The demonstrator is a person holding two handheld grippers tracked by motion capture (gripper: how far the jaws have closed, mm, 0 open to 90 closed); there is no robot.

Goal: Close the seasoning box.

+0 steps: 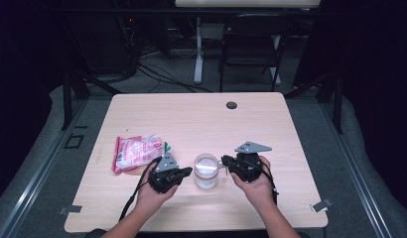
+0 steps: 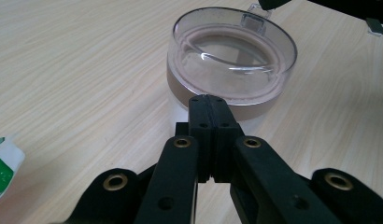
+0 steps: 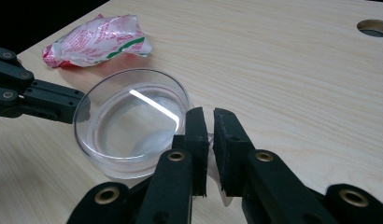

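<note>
A clear round container [image 1: 206, 171] with a see-through lid stands on the table's near middle. My left gripper [image 1: 186, 171] comes at it from the left. Its jaws [image 2: 209, 100] are shut tight with nothing between them, the tips right at the container's [image 2: 231, 60] side wall. My right gripper [image 1: 224, 161] comes from the right. In the right gripper view its jaws [image 3: 208, 116] stand almost together, pinching the small clear tab at the rim of the container [image 3: 131, 121]. The left gripper's tips [image 3: 63, 105] sit against the far side.
A crumpled red, white and green packet [image 1: 137, 151] lies left of the left hand, also in the right gripper view [image 3: 98, 39]. A cable hole [image 1: 232, 105] sits near the table's far edge. A dark chair [image 1: 251, 44] stands beyond the table.
</note>
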